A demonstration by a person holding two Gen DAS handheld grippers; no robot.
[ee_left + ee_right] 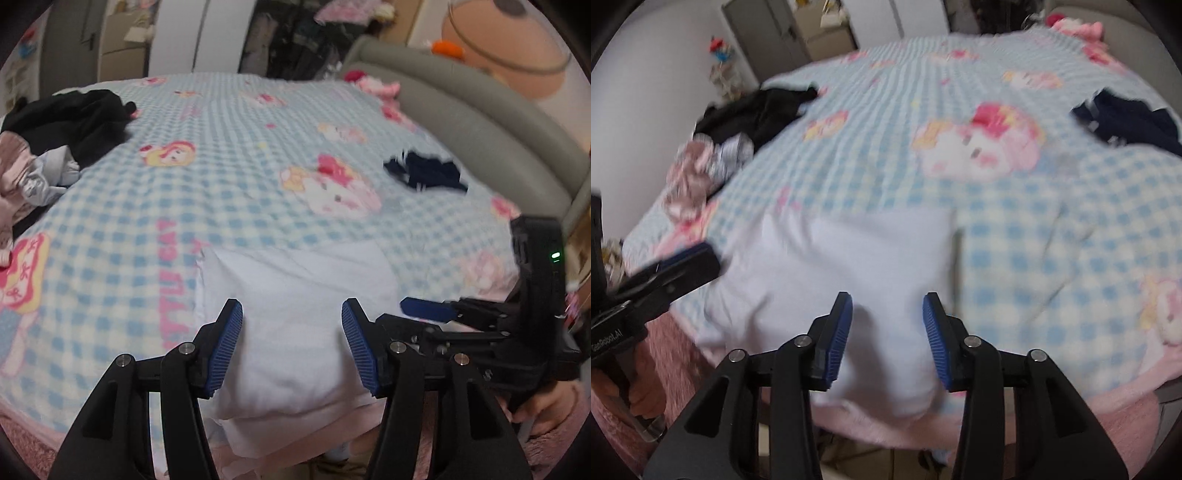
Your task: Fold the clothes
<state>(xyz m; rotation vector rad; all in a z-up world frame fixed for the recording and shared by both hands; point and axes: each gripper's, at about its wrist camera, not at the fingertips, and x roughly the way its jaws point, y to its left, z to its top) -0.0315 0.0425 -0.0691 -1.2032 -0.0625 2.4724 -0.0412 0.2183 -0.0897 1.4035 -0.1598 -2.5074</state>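
Currently, left wrist view: the left gripper [291, 314] hangs over the white garment [295, 325], jaws apart, nothing between the pads. The garment lies as a folded block at the near edge of the bed [229, 155], partly overhanging it, directly ahead of and below the gripper; its long axis appears to run left to right across the view. The right gripper [424, 310] shows at the right, just beside the garment's right side. Right wrist view: same garment [849, 266], the right gripper [887, 312] above its near right part, jaws apart and empty; the left gripper [690, 258] sits at its left edge. 2 further items wait: a dark pile [757, 110] far left, a navy piece [1130, 122] far right. Judgement: both hands equally near the white block; the navy piece lies nearer the right hand.
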